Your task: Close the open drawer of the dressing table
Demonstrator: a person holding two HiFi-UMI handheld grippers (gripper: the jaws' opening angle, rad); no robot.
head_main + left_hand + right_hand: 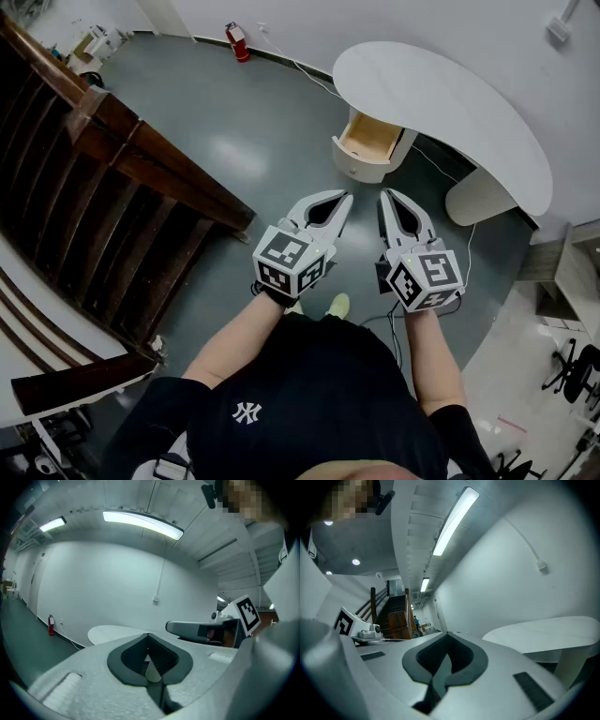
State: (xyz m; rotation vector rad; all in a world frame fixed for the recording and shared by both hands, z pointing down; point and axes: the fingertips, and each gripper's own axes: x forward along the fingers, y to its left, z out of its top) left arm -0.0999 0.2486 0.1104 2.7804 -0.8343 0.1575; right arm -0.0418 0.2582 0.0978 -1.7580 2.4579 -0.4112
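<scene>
Floor (187, 84): grey-green, glossy, with a pale glare patch mid-room. Walls (309, 19): white, dark skirting at the base. A red fire extinguisher (237, 42) stands at the far wall. A thin white cable (300, 67) runs right from near it along the floor. Left: dark wooden staircase (122, 178) with banister. Near right: black office chair (574, 366) on paler floor. Ceiling: long tube lights (142, 523), lit. Small white box (155, 601) on the far wall, with a conduit rising from it.

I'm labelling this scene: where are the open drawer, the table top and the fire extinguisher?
open drawer (368, 138), head view, wooden inside.
table top (441, 98), head view, bare white surface.
fire extinguisher (238, 43), head view, red body.
</scene>
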